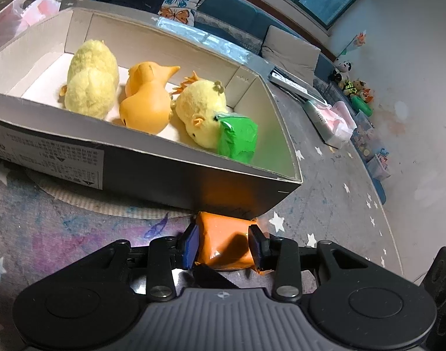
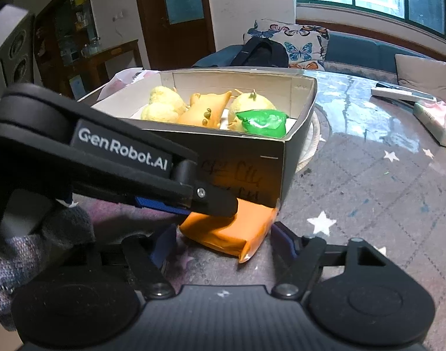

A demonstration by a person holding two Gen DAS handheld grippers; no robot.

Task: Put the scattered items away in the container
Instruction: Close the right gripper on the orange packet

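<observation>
Your left gripper is closed on an orange packet, its blue pads pressing the packet's two sides. The packet lies on the star-patterned tablecloth, touching the near corner of a dark cardboard box.

Your right gripper sits just behind the same packet with its jaws standing apart on either side of it; neither pad seems to press on it. From the right wrist view, the left gripper reaches in from the left and covers the packet's top edge.

Inside the box lie two fluffy yellow plush chicks, an orange rubber duck between them, and a green packet against the right-hand chick.
</observation>
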